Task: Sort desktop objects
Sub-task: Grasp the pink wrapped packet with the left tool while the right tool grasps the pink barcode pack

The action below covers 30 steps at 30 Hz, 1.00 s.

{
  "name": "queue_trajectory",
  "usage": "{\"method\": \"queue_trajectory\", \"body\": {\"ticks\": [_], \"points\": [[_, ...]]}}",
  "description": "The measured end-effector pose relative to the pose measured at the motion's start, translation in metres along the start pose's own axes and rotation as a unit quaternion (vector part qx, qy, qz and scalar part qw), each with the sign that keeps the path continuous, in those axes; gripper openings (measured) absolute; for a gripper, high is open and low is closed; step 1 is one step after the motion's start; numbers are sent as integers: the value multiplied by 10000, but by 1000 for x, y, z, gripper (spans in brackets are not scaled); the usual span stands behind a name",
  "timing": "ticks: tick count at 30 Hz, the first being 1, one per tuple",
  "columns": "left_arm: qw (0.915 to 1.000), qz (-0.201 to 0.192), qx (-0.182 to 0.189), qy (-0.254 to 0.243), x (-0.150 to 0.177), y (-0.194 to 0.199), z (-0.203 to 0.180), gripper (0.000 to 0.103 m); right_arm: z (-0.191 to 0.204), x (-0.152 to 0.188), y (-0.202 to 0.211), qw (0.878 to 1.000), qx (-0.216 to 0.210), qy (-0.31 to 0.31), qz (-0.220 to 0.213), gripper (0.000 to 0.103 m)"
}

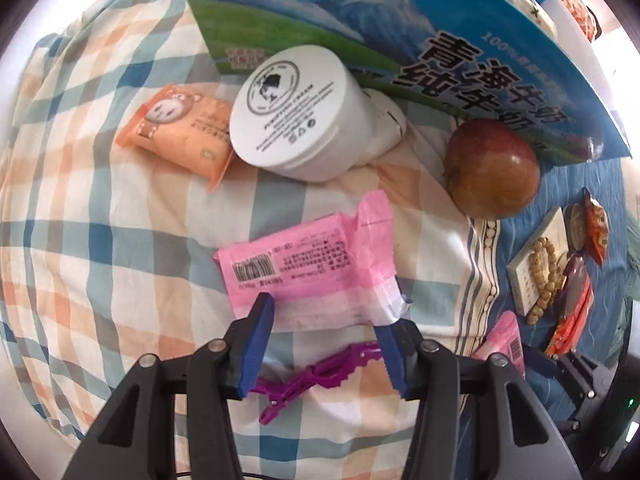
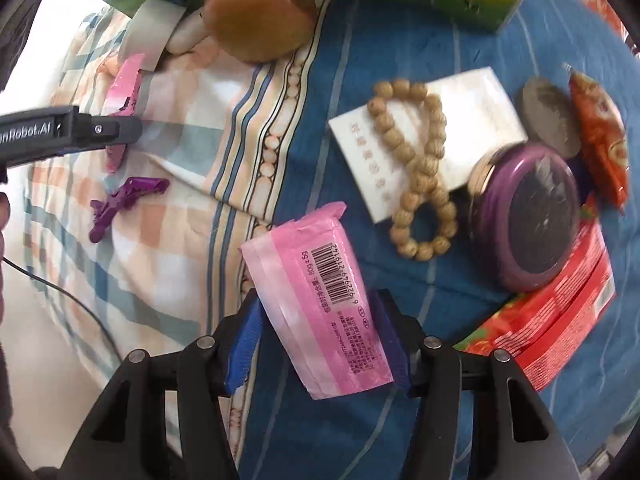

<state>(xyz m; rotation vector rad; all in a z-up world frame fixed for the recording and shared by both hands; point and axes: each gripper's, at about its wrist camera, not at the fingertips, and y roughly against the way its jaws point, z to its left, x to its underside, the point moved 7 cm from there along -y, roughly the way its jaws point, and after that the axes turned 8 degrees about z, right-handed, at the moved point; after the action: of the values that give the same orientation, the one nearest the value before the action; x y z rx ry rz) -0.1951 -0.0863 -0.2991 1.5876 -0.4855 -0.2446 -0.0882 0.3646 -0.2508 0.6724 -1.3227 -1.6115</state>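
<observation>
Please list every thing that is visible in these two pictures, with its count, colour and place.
pink packets: 2, pink, one between each gripper's fingers
hair clip: 1, purple, checked cloth
jar: 1, white, on its side
orange packet: 1, orange, left of jar
apple: 1, red-green, by milk box
bead bracelet: 1, tan, on white box
tin: 1, purple, blue cloth
left gripper: around packet
right gripper: around packet

A checked cloth [image 1: 100, 220] and a blue cloth [image 2: 380, 60] cover the surface. On the checked cloth lie a white jar [image 1: 296, 120], an orange packet [image 1: 180, 132], a pink packet [image 1: 312, 276] and a purple clip [image 1: 308, 376]. An apple [image 1: 492, 168] sits where the cloths meet. Beads [image 2: 420, 168] lie on the blue cloth.
</observation>
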Motion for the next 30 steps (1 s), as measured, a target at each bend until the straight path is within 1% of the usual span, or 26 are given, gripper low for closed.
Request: {"method": "queue_trajectory", "body": {"ticks": [1,2,3,5,7,9,10,12,13,15,16,17,18,19,20,21,22,23,24,25,27,30], "points": [[9999,65,24,-76,2,0,2,60,-1,0,3,9999,78,104,-56,59],[9998,119,-30,-131,4,0,4,73,-1,0,6,9996,143,233,-113,61],[9996,130,-137,-199,6,0,8,82,0,0,7,9990,182,398,-131,62],[9987,44,-238,-438,9,5,12,82,2,3,12,9958,362,817,-186,63],[9972,38,-368,-651,12,7,15,83,4,6,13,9902,596,1255,-154,63],[9956,28,-561,-750,14,9,20,86,6,9,14,9835,815,1607,-166,63],[9953,58,-622,-736,15,9,23,86,6,9,14,9799,917,1764,-179,63],[9963,5,-489,-704,17,15,24,86,6,9,15,9753,1028,1945,-197,63],[9961,-11,-483,-744,18,16,25,86,6,9,15,9734,1054,2027,-172,63],[9939,-53,-664,-876,19,15,27,86,6,7,15,9697,1109,2171,-183,63],[9940,-78,-673,-858,17,13,30,86,5,5,14,9690,1135,2189,-176,63],[9948,-59,-621,-809,16,12,33,85,3,4,12,9681,1169,2209,-152,63],[9961,-47,-441,-764,15,12,35,76,2,2,11,9672,1221,2221,-142,63],[9972,-19,-227,-714,13,13,36,69,0,1,11,9668,1260,2219,-157,63],[9976,-34,-137,-681,12,16,38,60,-2,-1,13,9677,1248,2178,-224,63],[9974,-82,-134,-700,11,20,39,52,-3,-2,15,9689,1211,2140,-260,63],[9971,-112,-126,-735,10,24,39,49,-5,-3,20,9699,1180,2104,-333,60],[9969,-108,-129,-768,10,28,39,44,-7,-4,22,9700,1188,2089,-370,52],[9966,-93,-124,-808,11,30,40,41,-10,-5,26,9710,1217,2017,-417,48],[9964,-92,-116,-837,13,33,41,40,-14,-6,29,9730,1199,1923,-443,48],[9962,-112,-76,-862,17,41,47,33,-23,-8,33,9793,1009,1699,-447,48],[9963,-170,75,-842,23,53,60,30,-35,-9,36,9843,828,1521,-344,49]]}}
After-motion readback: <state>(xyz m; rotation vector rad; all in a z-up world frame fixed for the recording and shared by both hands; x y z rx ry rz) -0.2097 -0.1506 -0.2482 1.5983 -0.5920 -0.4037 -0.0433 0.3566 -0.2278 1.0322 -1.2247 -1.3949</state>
